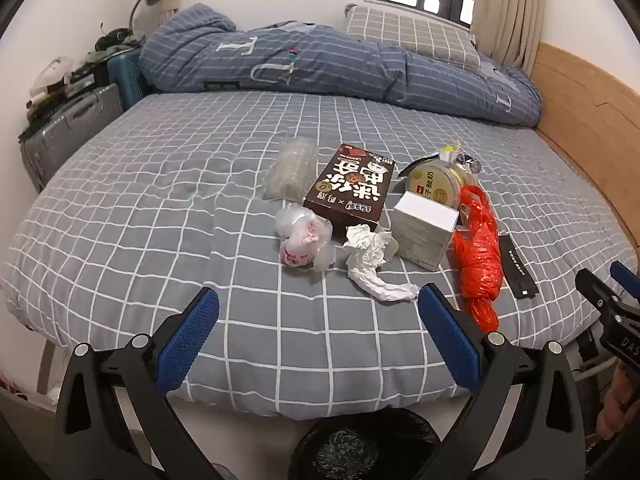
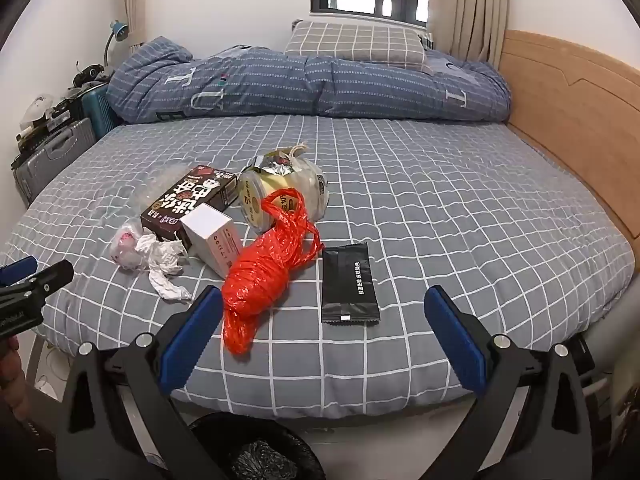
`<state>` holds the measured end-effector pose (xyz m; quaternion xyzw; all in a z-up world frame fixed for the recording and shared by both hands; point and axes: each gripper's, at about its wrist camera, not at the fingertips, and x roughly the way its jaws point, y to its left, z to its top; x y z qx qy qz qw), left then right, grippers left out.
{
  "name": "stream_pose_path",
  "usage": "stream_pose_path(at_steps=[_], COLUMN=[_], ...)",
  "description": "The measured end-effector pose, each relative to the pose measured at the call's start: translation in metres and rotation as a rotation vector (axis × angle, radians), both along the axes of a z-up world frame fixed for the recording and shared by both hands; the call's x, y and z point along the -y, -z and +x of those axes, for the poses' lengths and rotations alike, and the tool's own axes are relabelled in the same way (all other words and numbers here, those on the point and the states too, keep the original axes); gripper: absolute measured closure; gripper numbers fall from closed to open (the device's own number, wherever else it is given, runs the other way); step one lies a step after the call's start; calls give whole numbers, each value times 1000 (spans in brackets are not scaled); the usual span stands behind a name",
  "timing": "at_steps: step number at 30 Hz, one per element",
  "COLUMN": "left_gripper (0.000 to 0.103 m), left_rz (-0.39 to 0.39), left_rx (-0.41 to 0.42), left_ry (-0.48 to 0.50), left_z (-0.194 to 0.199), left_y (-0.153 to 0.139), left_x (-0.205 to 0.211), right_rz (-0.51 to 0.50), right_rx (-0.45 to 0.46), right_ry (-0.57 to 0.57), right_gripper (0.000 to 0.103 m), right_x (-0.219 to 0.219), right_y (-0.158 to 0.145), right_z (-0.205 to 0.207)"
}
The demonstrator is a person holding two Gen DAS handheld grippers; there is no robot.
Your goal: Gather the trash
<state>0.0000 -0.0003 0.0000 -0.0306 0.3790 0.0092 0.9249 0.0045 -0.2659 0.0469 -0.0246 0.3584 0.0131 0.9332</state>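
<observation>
A: Looking over a bed [image 1: 160, 208] under a grey checked sheet. Seeing trash lying in a cluster near the near edge, toward the headboard side.

B: Listing it?

A: Lying farthest from the headboard: bubble wrap [image 1: 290, 168] and a clear bag [image 1: 304, 242]. Sitting beside those: a brown box [image 1: 352, 190], with a tissue [image 1: 372, 264] touching its near end. Standing just beside the tissue: a white box [image 1: 426, 228]. Resting behind that: a tub [image 1: 438, 184] with its foil lid peeled up. Stretching toward the near edge: a red bag [image 2: 264, 276]. Lying flat just beside it, on the headboard side: a black packet [image 2: 348, 280].

B: Grippers?

A: Hovering at the near edge, both. Left gripper [image 1: 318, 306] spread wide, holding nothing, pointing at the tissue. Right gripper [image 2: 324, 306] also spread wide, gripping nothing, framing the red bag's tail and the packet.

B: Bin?

A: Showing below the near edge: 1 bin [image 1: 356, 448] with a black liner.
</observation>
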Motion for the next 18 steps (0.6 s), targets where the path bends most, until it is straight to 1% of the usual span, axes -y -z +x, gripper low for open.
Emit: stream_pose_path(at_steps=[4, 5, 10, 18], left_gripper=[6, 6, 6, 6], left_rz=[0, 5, 2, 16], left_rx=[-2, 9, -8, -6], left_ry=[13, 4, -7, 0], left_z=[0, -3, -1, 1], left_y=[1, 2, 2, 2], left_x=[1, 2, 0, 0], right_rz=[-2, -1, -9, -13], right_rx=[-11, -11, -15, -21], right_ry=[0, 0, -2, -6], right_gripper=[7, 7, 7, 7], right_x=[-1, -1, -6, -3], right_y=[1, 1, 3, 4], right_z=[1, 1, 2, 1])
